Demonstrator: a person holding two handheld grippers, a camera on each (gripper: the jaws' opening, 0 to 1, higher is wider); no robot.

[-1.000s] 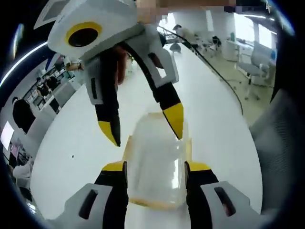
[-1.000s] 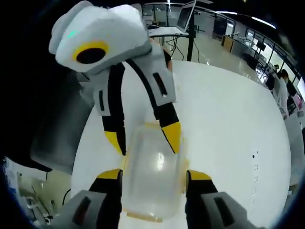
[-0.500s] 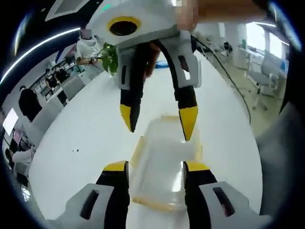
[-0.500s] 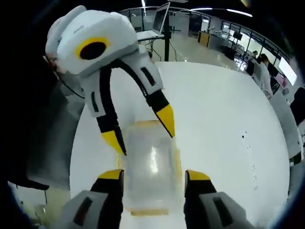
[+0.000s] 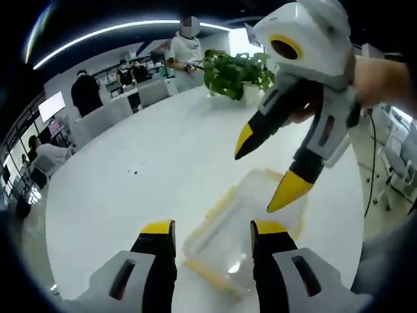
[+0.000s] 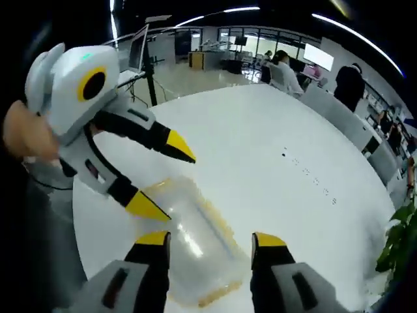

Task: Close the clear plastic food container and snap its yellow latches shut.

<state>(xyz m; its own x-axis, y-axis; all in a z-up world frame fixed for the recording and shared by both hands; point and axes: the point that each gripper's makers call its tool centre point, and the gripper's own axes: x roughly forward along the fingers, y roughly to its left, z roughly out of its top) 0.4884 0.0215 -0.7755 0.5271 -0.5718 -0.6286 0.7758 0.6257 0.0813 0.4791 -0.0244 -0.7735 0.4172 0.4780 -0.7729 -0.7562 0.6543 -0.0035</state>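
The left gripper (image 5: 212,235) stands with its yellow-tipped black jaws well apart and nothing between them; in the left gripper view they frame the near end of the clear rectangular plastic food container with yellow latches (image 5: 244,225), hovering above it rather than touching, as far as can be told. The right gripper (image 6: 210,242) is likewise spread wide and empty, its jaws framing the same container (image 6: 192,244) from the opposite end.

The container lies flat on the round white table (image 5: 156,169), its lid down on the body. Whether the yellow latches along its edges are snapped shut is too blurred to tell.

The container sits just ahead of each gripper, between the two, with its long axis running slantwise across both views, so neither pair of jaws is square to it. Each gripper's tips hang over the far end as seen from the other, and neither looks clearly nearer. Pressing a latch probably calls for turning a gripper to face one yellow edge first.
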